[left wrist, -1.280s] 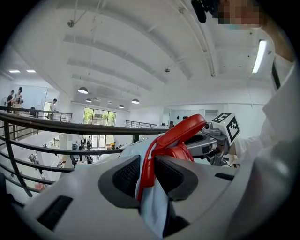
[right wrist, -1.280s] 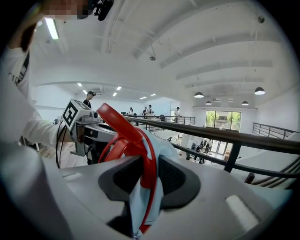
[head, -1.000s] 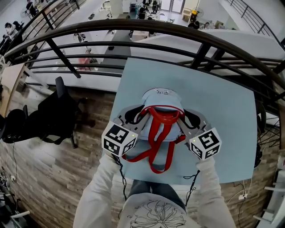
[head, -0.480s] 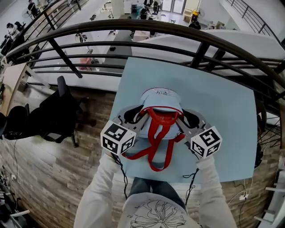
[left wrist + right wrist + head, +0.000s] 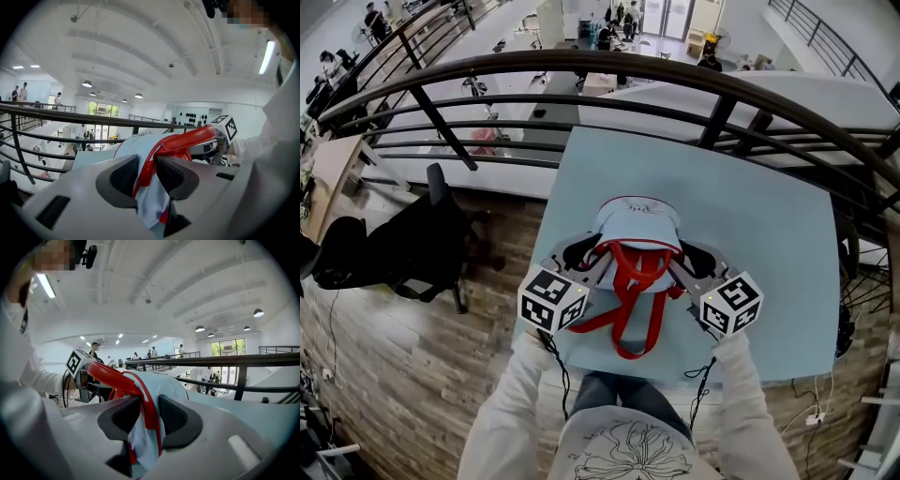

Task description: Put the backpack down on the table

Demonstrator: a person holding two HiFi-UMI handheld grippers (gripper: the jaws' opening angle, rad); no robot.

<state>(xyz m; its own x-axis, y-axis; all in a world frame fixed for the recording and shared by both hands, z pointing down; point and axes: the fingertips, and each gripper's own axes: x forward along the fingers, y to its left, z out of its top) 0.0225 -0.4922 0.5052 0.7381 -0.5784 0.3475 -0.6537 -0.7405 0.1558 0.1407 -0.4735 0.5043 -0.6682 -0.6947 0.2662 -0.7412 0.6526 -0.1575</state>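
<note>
A light blue backpack [image 5: 637, 225] with red trim and red straps [image 5: 628, 314] stands on the pale blue table [image 5: 769, 244]. My left gripper [image 5: 581, 253] is at its left side and my right gripper [image 5: 689, 258] at its right side. In the left gripper view the backpack's red-edged side [image 5: 140, 161] lies between the jaws of the left gripper [image 5: 146, 173], which are opening and no longer press on it. The right gripper view shows the same: the jaws of the right gripper [image 5: 149, 413] are opening around the backpack's trimmed edge [image 5: 152, 420]. The red straps hang toward the near table edge.
A dark curved railing [image 5: 609, 70] runs just behind the table's far edge, with a lower floor beyond it. A black chair [image 5: 422, 244] stands on the wooden floor to the left. Cables [image 5: 853, 291] hang at the table's right edge.
Both grippers and the backpack have shifted a little over the table together. The backpack sits slightly lower between them and the jaws stand a bit wider.
</note>
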